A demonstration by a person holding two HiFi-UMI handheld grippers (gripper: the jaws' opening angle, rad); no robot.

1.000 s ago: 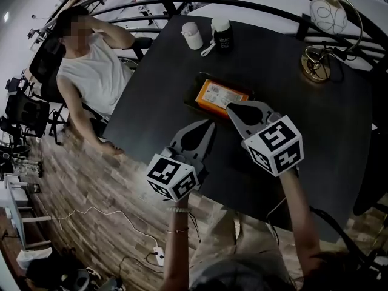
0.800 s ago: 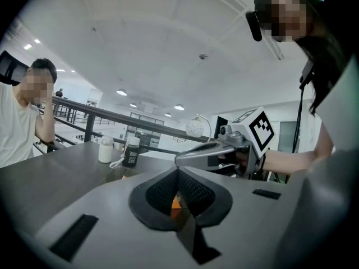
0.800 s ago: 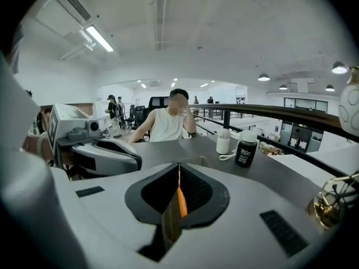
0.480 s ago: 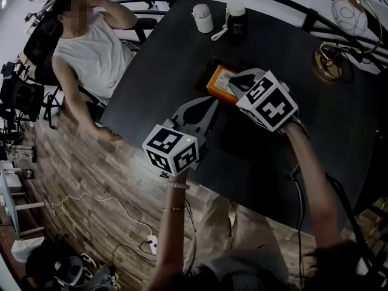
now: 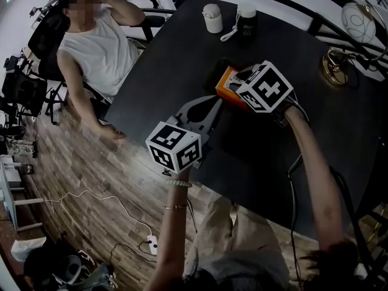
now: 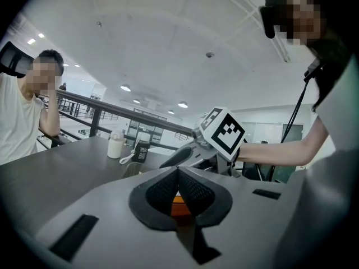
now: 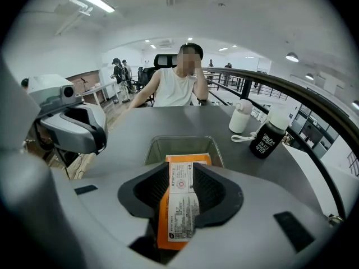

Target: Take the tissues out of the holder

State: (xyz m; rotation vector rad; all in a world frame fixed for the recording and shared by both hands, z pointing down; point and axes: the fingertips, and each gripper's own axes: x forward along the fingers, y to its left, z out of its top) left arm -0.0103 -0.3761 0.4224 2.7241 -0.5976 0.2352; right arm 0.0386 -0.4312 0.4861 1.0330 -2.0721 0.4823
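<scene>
An orange tissue pack (image 5: 228,82) with a white label lies in a clear holder (image 5: 217,71) on the dark table. In the right gripper view the tissue pack (image 7: 179,206) runs lengthwise between my right gripper's (image 7: 180,168) jaws, in front of the holder (image 7: 182,145). Those jaws have just been opening and stand around the pack, close to both its sides. In the head view the right gripper (image 5: 241,82) tilts down over the pack. My left gripper (image 5: 211,105) hovers just before the holder, empty, its pads (image 6: 179,171) closed together.
A white cup (image 5: 212,19) and a black bottle (image 5: 245,18) stand at the table's far edge. A gold lamp (image 5: 339,62) sits at the right. A seated person (image 5: 100,47) rests a hand on the table's left edge.
My right gripper has moved forward and tipped down over the tissue pack, which now sits between its jaws. The left gripper has shifted slightly toward the holder.
</scene>
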